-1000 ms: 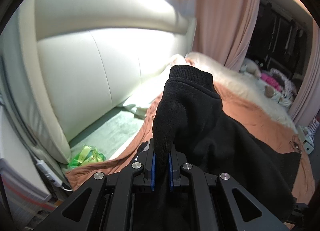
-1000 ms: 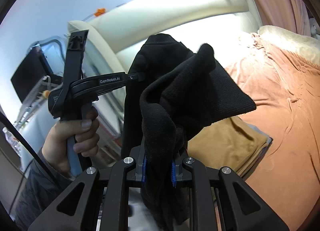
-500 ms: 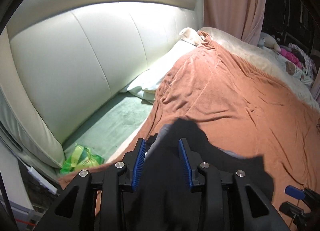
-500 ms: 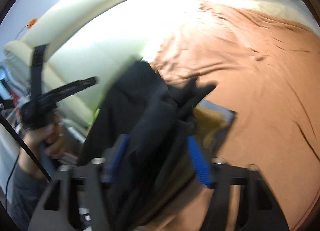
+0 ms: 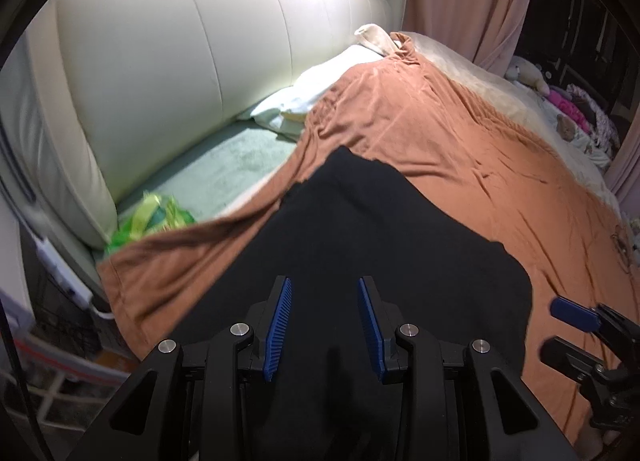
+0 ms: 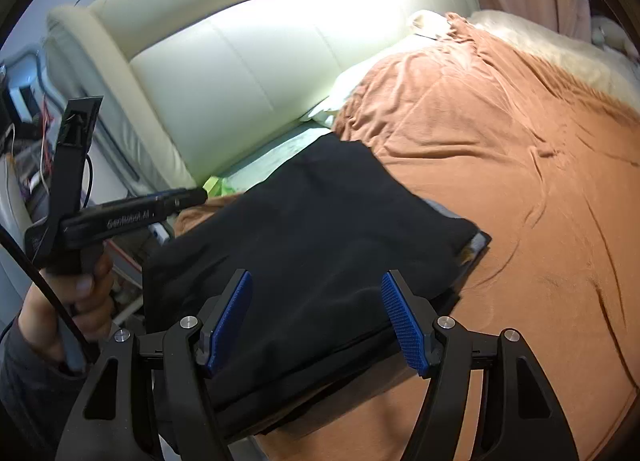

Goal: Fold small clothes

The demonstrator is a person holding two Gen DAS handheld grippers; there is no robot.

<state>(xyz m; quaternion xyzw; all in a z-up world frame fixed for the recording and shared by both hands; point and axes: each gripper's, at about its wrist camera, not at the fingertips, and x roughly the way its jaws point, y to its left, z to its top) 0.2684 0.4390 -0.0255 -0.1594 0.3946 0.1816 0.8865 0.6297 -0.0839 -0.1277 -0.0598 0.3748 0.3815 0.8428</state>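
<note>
Black garment (image 6: 312, 245) lies folded at lower centre atop a stack on the bed (image 6: 520, 165); left tool (image 5: 324, 325) and right tool (image 6: 316, 321) gape wide, empty. Overhanging the bed edge, it may slide off.

The folded garment (image 6: 320, 245) lies on the blanket (image 6: 520, 165) at the near corner of the bed. Behind it stands the headboard (image 6: 256, 73). A pillow (image 5: 316, 93) rests between the headboard and the blanket. A bag (image 5: 148, 221) sits left of the garment, beside the headboard.
</note>
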